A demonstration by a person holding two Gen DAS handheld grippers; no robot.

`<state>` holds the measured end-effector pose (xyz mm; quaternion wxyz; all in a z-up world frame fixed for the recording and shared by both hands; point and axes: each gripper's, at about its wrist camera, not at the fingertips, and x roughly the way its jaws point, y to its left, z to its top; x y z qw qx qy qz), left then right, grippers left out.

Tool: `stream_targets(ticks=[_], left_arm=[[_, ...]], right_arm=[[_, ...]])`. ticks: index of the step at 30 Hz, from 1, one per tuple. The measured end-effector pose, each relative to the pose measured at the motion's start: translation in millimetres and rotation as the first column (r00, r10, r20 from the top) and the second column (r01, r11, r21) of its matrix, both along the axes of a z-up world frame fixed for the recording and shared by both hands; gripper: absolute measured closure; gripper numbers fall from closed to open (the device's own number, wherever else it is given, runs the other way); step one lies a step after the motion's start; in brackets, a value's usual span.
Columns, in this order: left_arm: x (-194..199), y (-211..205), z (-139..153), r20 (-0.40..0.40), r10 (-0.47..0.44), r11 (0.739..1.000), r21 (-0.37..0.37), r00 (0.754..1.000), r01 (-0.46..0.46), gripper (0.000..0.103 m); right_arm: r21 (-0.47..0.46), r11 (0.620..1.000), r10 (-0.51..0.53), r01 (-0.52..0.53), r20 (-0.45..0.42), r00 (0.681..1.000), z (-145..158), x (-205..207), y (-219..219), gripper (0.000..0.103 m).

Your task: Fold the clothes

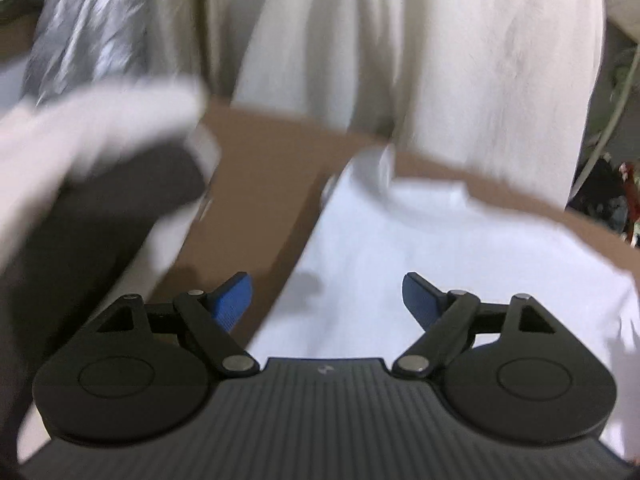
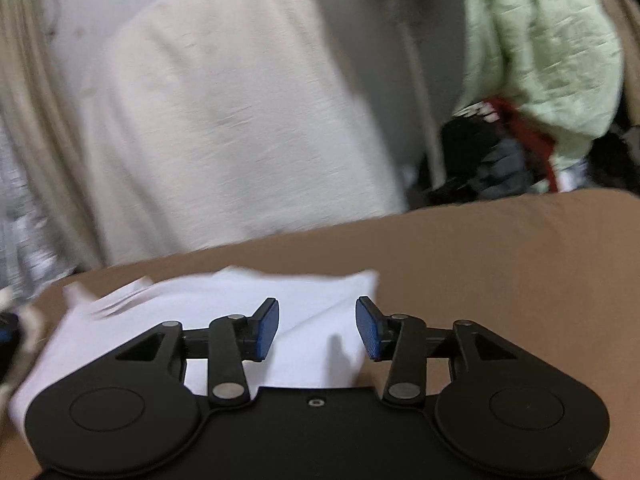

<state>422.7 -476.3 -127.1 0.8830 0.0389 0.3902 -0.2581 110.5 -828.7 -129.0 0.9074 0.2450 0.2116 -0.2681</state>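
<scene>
So, working across from the left: a blurry white-and-dark bundle of clothing [image 1: 92, 152] sat at the far left of the left wrist view, too smeared to say what it was. Next to it was a bare strip of the brown counter [image 1: 256, 184]. The left hand-held gripper [image 1: 327, 300] hung over the near left edge of the white garment [image 1: 420, 248], fingers spread wide with nothing between the blue pads. From that side the garment ran ahead and off to the right of the gripper, and there looked to be a neckline at its far end, so I'd guess its long axis pointed away from the person toward the back edge of the counter.

Over on the right, the right hand-held gripper [image 2: 317, 328] was partly apart, narrower than the left one, also empty as far as I could see. In its view the white garment [image 2: 224, 312] lay right under and ahead of the fingers but stretched mostly to the left, with its right-hand corner just past the right pad. Bare counter filled everything further right.

My take: both grippers were over the near end, one toward each side, so the next fold probably depended on each grabbing its own near corner. The left one looked better centred on cloth. Behind it all hung cream fabric [image 2: 240, 112] and a pale green piece [image 2: 540, 48].
</scene>
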Motion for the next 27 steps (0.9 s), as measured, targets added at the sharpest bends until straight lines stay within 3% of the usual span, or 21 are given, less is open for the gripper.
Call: stream_targets(ticks=[2, 4, 6, 8, 10, 12, 15, 16, 19, 21, 23, 27], left_arm=[[-19.5, 27.3, -11.5, -0.028, 0.060, 0.998, -0.011, 0.998, -0.060, 0.020], [-32.9, 57.9, -23.2, -0.080, 0.097, 0.991, -0.088, 0.992, -0.104, 0.020], [-44.4, 85.5, -36.4, -0.153, 0.121, 0.973, -0.175, 0.981, -0.147, 0.020], [-41.9, 106.3, -51.6, -0.314, 0.114, 0.955, -0.226, 0.943, -0.191, 0.020], [-42.3, 131.8, -60.5, -0.414, 0.152, 0.893, -0.331, 0.897, -0.304, 0.020], [-41.2, 143.8, -66.5, -0.443, 0.131, 0.844, -0.419, 0.887, -0.335, 0.020], [-38.4, 133.7, -75.9, -0.442, 0.086, 0.844, -0.445, 0.893, -0.301, 0.020], [-37.6, 128.0, -81.3, -0.439, 0.087, 0.844, -0.444, 0.894, -0.300, 0.020], [-27.4, 109.3, -100.7, -0.477, 0.080, 0.825, -0.461, 0.875, -0.326, 0.020], [-20.5, 100.2, -110.4, -0.492, 0.081, 0.807, -0.477, 0.867, -0.347, 0.020], [-15.2, 95.8, -112.0, -0.492, 0.077, 0.794, -0.496, 0.867, -0.352, 0.020], [-2.8, 89.0, -115.3, -0.455, 0.087, 0.785, -0.516, 0.886, -0.343, 0.020]], right_arm=[[0.049, 0.994, 0.098, -0.098, 0.001, 0.995, 4.5, -8.7, 10.9, 0.055], [0.069, 0.987, 0.147, -0.146, -0.015, 0.989, 7.0, -26.9, 23.2, 0.055], [0.111, 0.988, 0.106, -0.104, -0.014, 0.994, 4.4, -50.5, 34.1, 0.055], [0.237, 0.970, 0.046, -0.052, 0.030, 0.998, -8.2, -75.2, 43.5, 0.054], [0.366, 0.930, -0.003, -0.029, 0.088, 0.996, -25.8, -94.8, 58.9, 0.055], [0.478, 0.878, -0.045, -0.023, 0.131, 0.990, -43.9, -108.9, 76.6, 0.054], [0.579, 0.814, -0.058, -0.041, 0.152, 0.987, -62.3, -106.5, 100.4, 0.052], [0.623, 0.781, -0.078, -0.040, 0.162, 0.984, -70.8, -104.8, 104.6, 0.045], [0.747, 0.665, -0.189, 0.021, 0.141, 0.972, -103.8, -99.9, 106.0, 0.041], [0.774, 0.630, -0.225, 0.068, 0.098, 0.970, -122.9, -91.0, 105.2, 0.041], [0.760, 0.644, -0.272, 0.083, 0.126, 0.954, -131.2, -82.6, 103.8, 0.041], [0.673, 0.729, -0.330, 0.125, 0.185, 0.926, -135.9, -62.4, 101.8, 0.041]])
